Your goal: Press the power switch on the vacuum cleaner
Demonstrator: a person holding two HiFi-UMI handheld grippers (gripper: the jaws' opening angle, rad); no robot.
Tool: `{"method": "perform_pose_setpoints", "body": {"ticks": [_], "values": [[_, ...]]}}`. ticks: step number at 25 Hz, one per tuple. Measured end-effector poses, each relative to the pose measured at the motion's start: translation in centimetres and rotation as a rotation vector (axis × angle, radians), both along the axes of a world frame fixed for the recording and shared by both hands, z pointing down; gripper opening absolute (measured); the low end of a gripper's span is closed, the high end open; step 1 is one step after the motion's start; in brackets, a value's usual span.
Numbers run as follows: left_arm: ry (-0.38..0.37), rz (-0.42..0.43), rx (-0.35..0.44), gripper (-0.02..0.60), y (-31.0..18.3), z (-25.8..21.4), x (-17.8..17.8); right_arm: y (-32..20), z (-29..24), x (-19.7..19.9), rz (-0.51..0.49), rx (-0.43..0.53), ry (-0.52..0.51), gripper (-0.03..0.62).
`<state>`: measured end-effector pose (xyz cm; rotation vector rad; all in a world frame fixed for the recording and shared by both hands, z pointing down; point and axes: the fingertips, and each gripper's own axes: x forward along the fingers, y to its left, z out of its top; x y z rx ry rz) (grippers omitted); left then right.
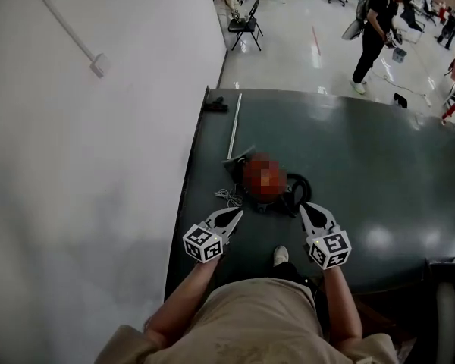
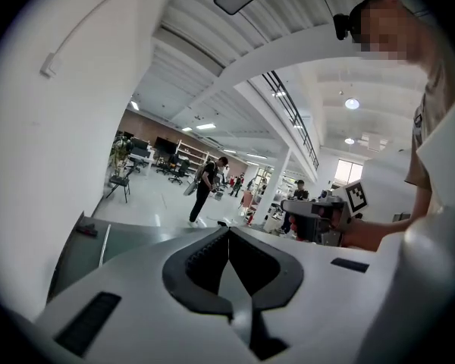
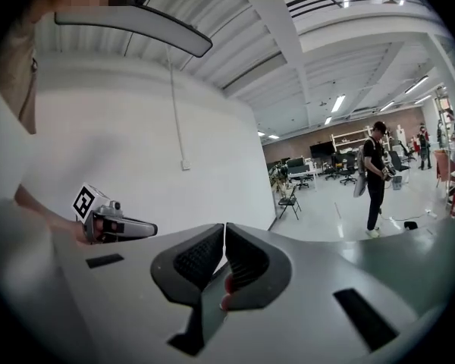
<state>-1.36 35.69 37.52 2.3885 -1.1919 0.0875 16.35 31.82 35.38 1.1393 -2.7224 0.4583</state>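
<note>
The vacuum cleaner (image 1: 246,190) lies on the dark green floor mat (image 1: 364,158) just ahead of my feet. Its reddish body is partly blurred out, a black hose (image 1: 301,185) loops at its right, and no switch can be made out. My left gripper (image 1: 238,213) hangs shut a little short of the vacuum's left side. My right gripper (image 1: 303,205) hangs shut near the hose on the right. Neither touches the vacuum. In the left gripper view the jaws (image 2: 227,230) meet at the tips with nothing between them. The right gripper (image 3: 224,227) shows only a thin slit.
A white wall (image 1: 83,165) borders the mat on the left. A grey cord (image 1: 227,197), a thin metal tube (image 1: 234,126) and a black nozzle (image 1: 216,106) lie on the mat beyond the vacuum. A person (image 1: 373,29) and a chair (image 1: 246,25) stand on the pale floor farther off.
</note>
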Motion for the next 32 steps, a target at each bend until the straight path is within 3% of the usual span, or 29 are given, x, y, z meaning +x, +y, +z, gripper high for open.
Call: {"method": "perform_pose_setpoints", "body": {"ticks": [6,13,19,26,32], "values": [[-0.024,-0.05,-0.051,0.008,-3.5,1.8,2.1,-5.4,3.2,1.8,-0.071,-0.064,0.011,0.012],[-0.03,0.004,-0.117,0.008,-9.0,5.2,2.2,-10.4,6.7,1.2,-0.054,-0.15,0.033,0.012],[-0.047,0.152,-0.13,0.008,-16.0,8.8,0.6,-14.5,10.1,-2.2,-0.003,-0.274,0.059,0.012],[-0.065,0.318,-0.117,0.008,-24.5,10.7,-4.1,-20.5,14.0,-5.5,0.105,-0.321,0.178,0.011],[-0.137,0.447,-0.157,0.008,-27.8,15.6,-5.0,-24.5,21.0,-6.6,0.139,-0.356,0.232,0.011]]}}
